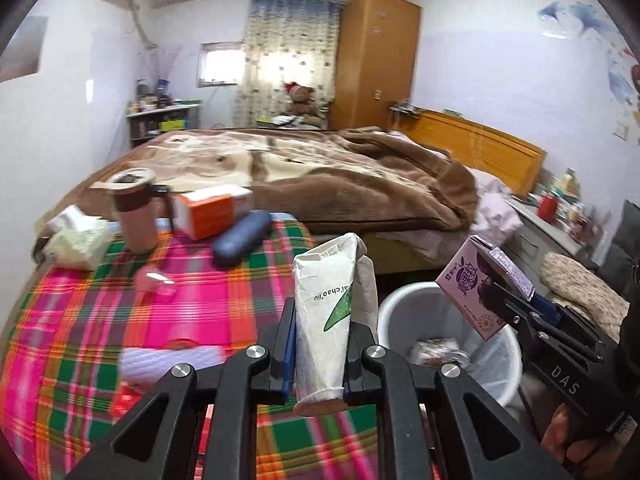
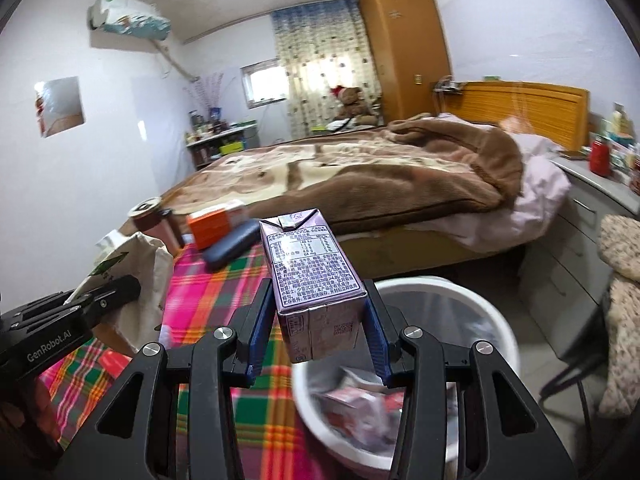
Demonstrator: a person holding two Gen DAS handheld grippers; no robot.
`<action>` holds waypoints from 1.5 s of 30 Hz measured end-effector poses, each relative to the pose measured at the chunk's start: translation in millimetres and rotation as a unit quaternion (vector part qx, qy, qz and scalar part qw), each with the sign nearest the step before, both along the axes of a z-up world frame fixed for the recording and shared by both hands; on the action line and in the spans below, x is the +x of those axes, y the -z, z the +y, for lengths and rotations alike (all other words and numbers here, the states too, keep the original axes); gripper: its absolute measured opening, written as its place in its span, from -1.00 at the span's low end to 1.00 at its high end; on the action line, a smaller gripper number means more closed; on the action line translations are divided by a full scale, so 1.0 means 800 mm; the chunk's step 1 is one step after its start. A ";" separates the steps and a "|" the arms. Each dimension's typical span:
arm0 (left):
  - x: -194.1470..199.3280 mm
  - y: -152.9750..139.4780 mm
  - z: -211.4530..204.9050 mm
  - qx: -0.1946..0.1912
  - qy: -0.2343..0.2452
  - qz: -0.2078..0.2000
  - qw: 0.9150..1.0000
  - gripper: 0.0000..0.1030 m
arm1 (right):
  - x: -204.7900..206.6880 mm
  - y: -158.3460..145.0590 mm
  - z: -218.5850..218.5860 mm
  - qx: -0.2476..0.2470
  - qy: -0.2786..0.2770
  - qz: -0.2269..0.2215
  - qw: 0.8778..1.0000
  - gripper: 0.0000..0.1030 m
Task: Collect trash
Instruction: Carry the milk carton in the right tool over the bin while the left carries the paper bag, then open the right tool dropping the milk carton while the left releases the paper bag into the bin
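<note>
With my left tongs [image 1: 322, 344] clamped on the flattened paper bag [image 1: 332, 312] and my right tongs [image 2: 320, 332] on the purple drink carton [image 2: 316, 280], I should centre both over the white bin [image 2: 496, 320] before letting go.

Flattened white paper carton [image 1: 326, 320] with a green leaf print stands upright, pinched. The purple drink box [image 2: 316, 284] is upright too, above the white bin [image 2: 500, 344], which already has crumpled wrappers inside.
</note>
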State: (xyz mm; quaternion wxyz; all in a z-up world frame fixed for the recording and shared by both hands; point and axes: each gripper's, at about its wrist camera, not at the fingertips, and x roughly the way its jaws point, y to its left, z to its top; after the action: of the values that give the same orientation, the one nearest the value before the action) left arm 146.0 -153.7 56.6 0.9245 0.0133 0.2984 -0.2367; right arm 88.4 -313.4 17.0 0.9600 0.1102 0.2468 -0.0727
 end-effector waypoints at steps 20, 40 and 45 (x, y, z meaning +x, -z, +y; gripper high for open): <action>-0.016 0.056 -0.146 0.038 0.106 0.039 0.993 -0.68 | -0.043 0.047 -0.079 0.007 0.100 0.062 0.993 -0.15; 0.013 0.092 -0.160 0.032 0.115 0.076 0.990 -0.07 | -0.037 0.069 -0.099 0.021 0.094 0.110 0.989 -0.15; 0.011 0.085 -0.148 0.023 0.113 0.074 0.991 0.07 | -0.040 0.066 -0.097 0.022 0.096 0.107 0.989 -0.01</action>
State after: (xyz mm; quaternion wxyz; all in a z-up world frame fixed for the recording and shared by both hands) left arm 154.8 -272.2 -11.2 0.8668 0.0506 0.3679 -0.3326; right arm 56.0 -391.3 -36.0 0.9138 0.1464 0.3383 -0.1708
